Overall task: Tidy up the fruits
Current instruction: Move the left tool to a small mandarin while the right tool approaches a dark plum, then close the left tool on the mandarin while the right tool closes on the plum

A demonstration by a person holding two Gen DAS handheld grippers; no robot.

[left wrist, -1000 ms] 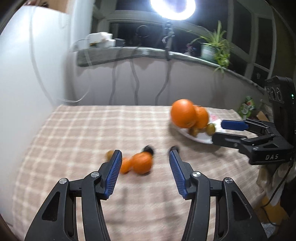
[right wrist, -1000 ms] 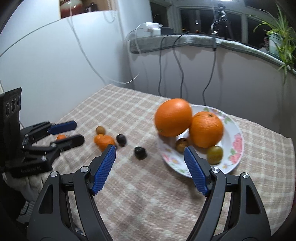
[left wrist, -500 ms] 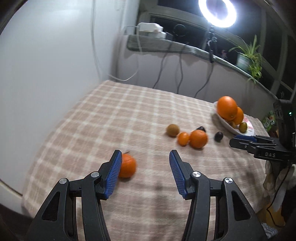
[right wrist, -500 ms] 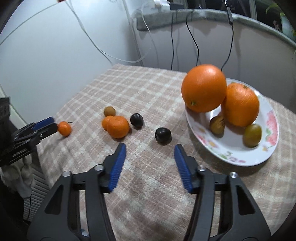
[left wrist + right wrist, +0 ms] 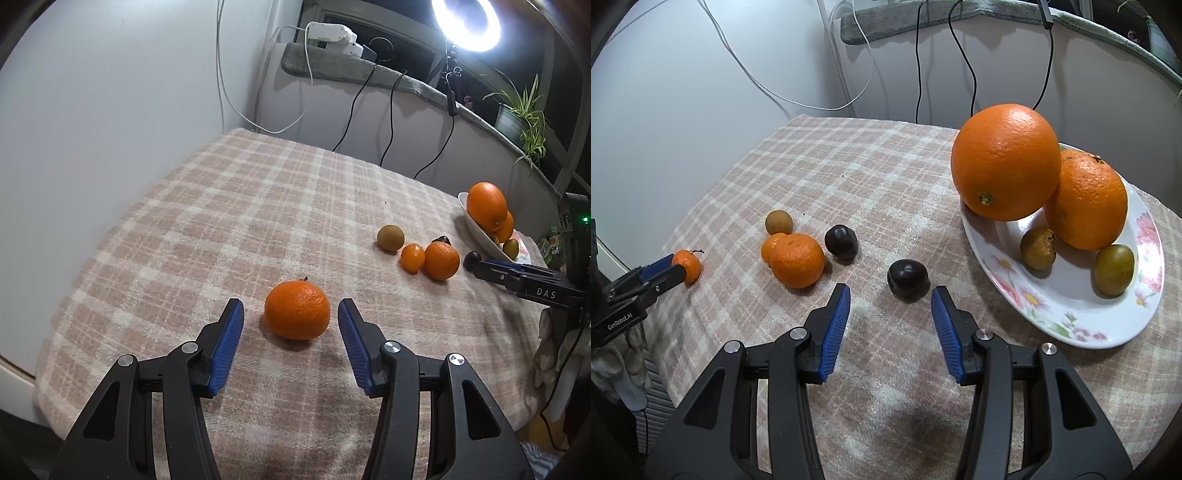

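A small tangerine [image 5: 297, 310] lies on the checked cloth just ahead of my left gripper [image 5: 290, 303], whose fingers stand either side of it without touching. In the right wrist view my right gripper [image 5: 891, 290] hangs low just short of a dark plum-like fruit [image 5: 908, 277]; its jaws are closing, and the pads are clear of the fruit. A flowered white plate [image 5: 1071, 332] holds two big oranges [image 5: 1004, 166] and two small greenish-brown fruits [image 5: 1113, 268]. Loose on the cloth are a mandarin [image 5: 797, 260], a smaller orange fruit [image 5: 769, 248], a brown round fruit [image 5: 779, 222] and a second dark fruit [image 5: 841, 240].
The cloth-covered table [image 5: 221, 206] ends at a white wall on the left and a low ledge with hanging cables [image 5: 351, 110] at the back. A ring light [image 5: 466, 18] and a potted plant [image 5: 517, 114] stand on the ledge. Cloths hang at the table's near right edge [image 5: 554, 354].
My left gripper has swung away from the plate to the lone tangerine, which now sits centred ahead of its fingers. My right gripper has narrowed its jaws and sunk toward the dark fruit.
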